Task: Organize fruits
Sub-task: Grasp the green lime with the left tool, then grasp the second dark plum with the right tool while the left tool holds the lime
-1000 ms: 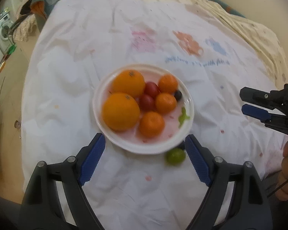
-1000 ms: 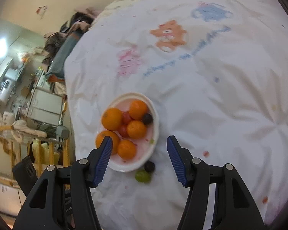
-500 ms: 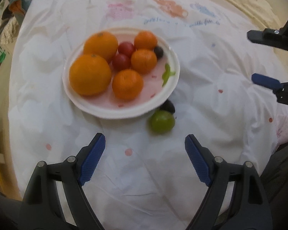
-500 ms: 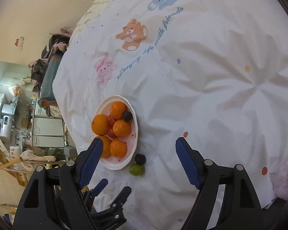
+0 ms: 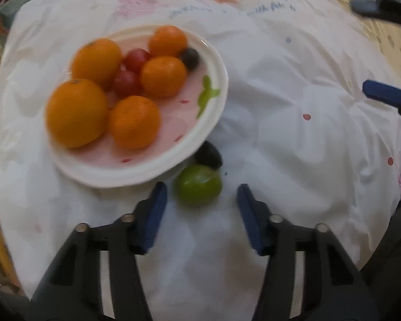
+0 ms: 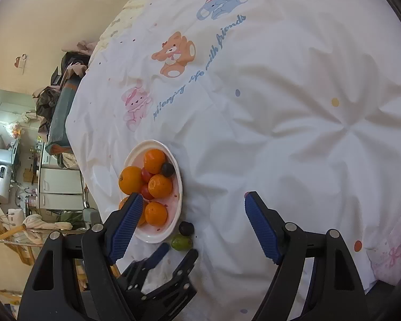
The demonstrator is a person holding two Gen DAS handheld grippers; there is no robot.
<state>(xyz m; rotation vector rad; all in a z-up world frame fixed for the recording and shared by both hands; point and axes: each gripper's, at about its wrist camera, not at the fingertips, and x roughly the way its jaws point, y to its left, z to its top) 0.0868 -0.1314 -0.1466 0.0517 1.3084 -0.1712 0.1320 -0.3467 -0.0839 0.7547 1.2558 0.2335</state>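
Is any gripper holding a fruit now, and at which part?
Nothing is held yet. The left gripper is closing around the green fruit beside the plate, but its pads do not touch it. The right gripper is open and empty.

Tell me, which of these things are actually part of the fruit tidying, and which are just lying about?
Part of the job:
- plate with oranges, red fruits and a dark one
- green fruit on the sheet, left gripper closing towards it, not yet touching
- dark fruit beside it
- right gripper, open

Just lying about:
- cartoon bedsheet
- kitchen clutter
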